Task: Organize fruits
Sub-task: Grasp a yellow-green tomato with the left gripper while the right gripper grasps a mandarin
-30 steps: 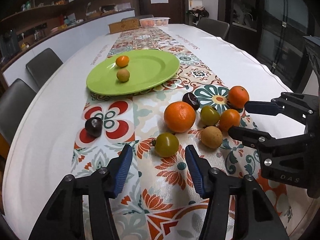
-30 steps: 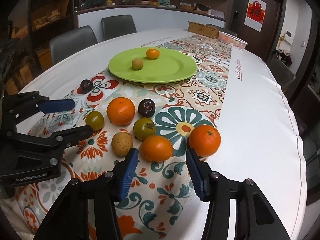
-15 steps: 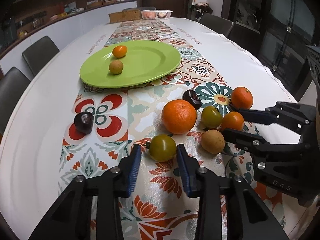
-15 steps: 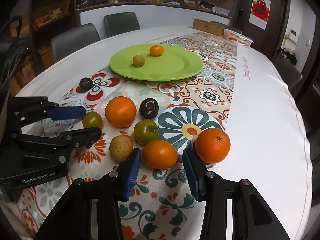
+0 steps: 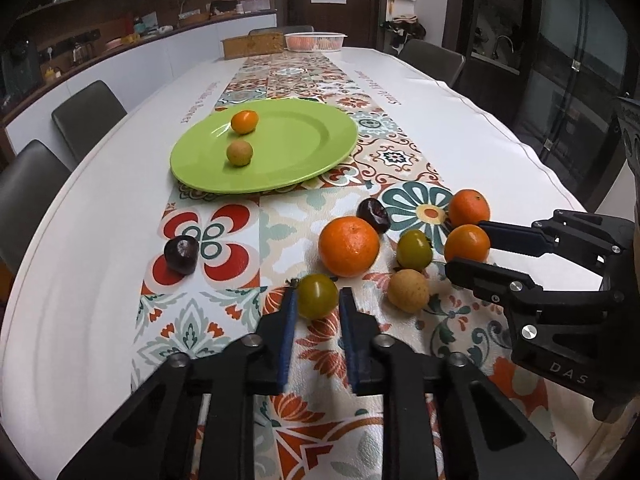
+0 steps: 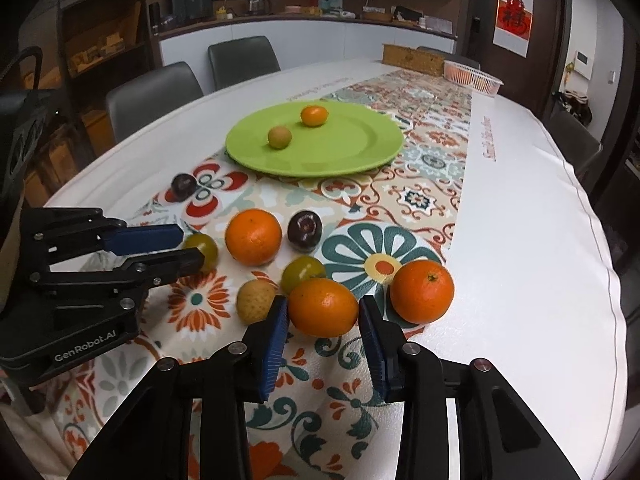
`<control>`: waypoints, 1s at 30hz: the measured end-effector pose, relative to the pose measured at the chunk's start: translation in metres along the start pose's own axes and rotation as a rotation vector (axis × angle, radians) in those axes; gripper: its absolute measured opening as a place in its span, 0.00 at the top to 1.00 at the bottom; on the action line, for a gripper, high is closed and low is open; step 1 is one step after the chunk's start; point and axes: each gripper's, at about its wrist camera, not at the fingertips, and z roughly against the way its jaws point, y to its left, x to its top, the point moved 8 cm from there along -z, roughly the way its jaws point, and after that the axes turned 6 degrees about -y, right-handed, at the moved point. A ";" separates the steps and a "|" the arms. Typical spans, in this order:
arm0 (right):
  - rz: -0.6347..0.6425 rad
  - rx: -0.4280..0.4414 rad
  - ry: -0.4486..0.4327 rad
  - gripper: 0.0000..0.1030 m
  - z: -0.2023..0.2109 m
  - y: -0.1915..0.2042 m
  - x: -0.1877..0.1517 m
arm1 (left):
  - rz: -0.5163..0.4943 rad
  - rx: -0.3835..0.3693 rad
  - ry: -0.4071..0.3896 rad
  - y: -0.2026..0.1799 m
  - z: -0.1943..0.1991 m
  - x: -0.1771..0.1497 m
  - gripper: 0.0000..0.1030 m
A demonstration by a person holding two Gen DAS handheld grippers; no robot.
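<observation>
My left gripper (image 5: 317, 300) is shut on a green tomato (image 5: 318, 295) that rests on the patterned runner; the right wrist view shows the same grip (image 6: 192, 246). The jaws of my right gripper (image 6: 323, 308) are closing on a small orange (image 6: 323, 307), and both pads touch its sides. Around them lie a big orange (image 5: 349, 246), another orange (image 6: 422, 291), a second green tomato (image 6: 303, 274), a tan fruit (image 6: 255, 300) and two dark plums (image 5: 373, 215) (image 5: 182, 254). The green plate (image 5: 304, 160) farther back holds a small orange (image 5: 244, 122) and a tan fruit (image 5: 239, 153).
A long table with a white cloth (image 5: 92, 240) and a tiled runner carries everything. A wooden box (image 5: 252, 46) and a white basket (image 5: 316, 41) stand at the far end. Grey chairs (image 5: 86, 116) line both sides.
Both grippers have closed: the left jaws came together onto the green tomato, and the right jaws narrowed around the small orange. Neither fruit has left the table.
</observation>
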 end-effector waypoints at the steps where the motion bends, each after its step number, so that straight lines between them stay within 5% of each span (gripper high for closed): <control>1: 0.000 0.001 -0.003 0.64 0.002 0.001 0.001 | 0.005 -0.005 -0.002 0.000 0.002 0.000 0.83; 5: 0.001 0.001 -0.029 0.64 0.014 0.004 0.004 | 0.027 -0.026 -0.013 0.001 0.009 -0.003 0.83; 9: -0.002 0.005 -0.033 0.64 0.019 0.009 0.002 | 0.050 -0.037 0.003 0.003 0.006 -0.005 0.52; 22: -0.071 -0.016 -0.005 0.64 0.004 -0.003 -0.001 | -0.001 0.000 0.065 0.005 -0.034 0.000 0.52; 28: -0.079 -0.016 0.003 0.64 -0.002 -0.006 0.001 | -0.001 -0.002 0.069 0.007 -0.037 0.001 0.73; 30: -0.080 -0.015 0.004 0.64 -0.002 -0.006 0.002 | 0.005 -0.011 0.070 0.006 -0.035 0.001 0.73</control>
